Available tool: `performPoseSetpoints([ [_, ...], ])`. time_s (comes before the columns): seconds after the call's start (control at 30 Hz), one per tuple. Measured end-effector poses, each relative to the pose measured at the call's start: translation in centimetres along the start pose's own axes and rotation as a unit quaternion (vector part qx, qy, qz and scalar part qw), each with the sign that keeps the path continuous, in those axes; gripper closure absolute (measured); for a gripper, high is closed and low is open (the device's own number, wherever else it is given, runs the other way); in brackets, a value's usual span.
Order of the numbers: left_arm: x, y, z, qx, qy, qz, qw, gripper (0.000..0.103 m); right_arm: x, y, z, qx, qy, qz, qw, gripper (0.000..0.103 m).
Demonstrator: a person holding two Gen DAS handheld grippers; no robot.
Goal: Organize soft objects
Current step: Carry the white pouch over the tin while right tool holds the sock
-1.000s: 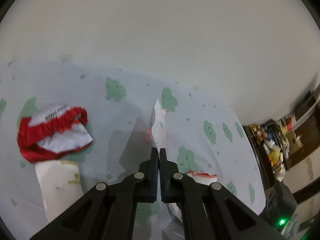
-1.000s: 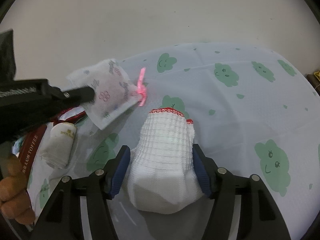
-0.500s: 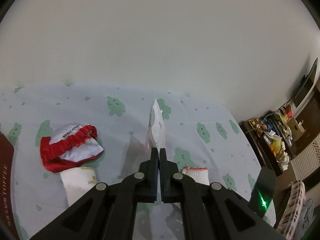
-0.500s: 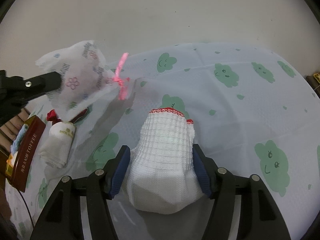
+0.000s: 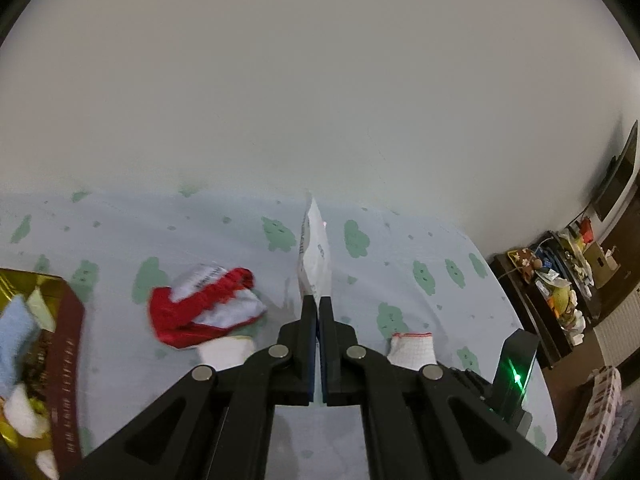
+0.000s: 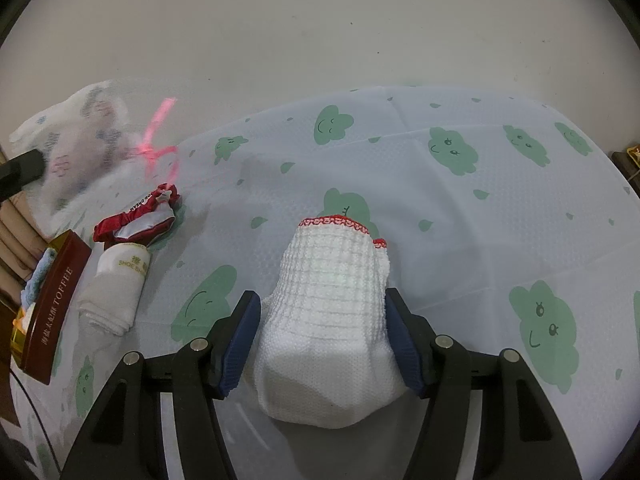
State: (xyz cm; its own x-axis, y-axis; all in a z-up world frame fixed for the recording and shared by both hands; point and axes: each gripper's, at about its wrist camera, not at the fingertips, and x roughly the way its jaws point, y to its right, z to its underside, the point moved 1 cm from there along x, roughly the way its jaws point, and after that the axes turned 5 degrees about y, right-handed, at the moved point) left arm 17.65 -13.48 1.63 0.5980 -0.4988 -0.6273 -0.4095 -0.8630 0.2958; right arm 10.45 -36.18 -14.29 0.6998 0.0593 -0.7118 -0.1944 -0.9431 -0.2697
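My left gripper is shut on a thin white fabric pouch and holds it edge-on above the bed. In the right wrist view the pouch is blurred at the far left, with a pink ribbon. My right gripper has its fingers around a white knitted item with red trim that lies on the sheet; the pads sit at its sides. A red and white fabric item and a rolled white cloth lie to the left.
A brown toffee tin holding soft items stands at the left edge of the bed. The sheet is pale blue with green clouds. A white wall is behind. Cluttered shelves stand off the right side.
My left gripper has lifted the pouch and carried it left, toward the tin, which now shows in its view. The right gripper and the knitted item have not moved.
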Motion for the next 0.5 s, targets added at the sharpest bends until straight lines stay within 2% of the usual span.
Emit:
performPoseSetpoints([
  [0.5, -6.8, -8.2, -1.2, -0.020, 0.030, -0.067, 0.9971, 0.103, 0.0, -0.1, 0.0, -0.004, -0.001, 0.002, 1.000, 0.042],
])
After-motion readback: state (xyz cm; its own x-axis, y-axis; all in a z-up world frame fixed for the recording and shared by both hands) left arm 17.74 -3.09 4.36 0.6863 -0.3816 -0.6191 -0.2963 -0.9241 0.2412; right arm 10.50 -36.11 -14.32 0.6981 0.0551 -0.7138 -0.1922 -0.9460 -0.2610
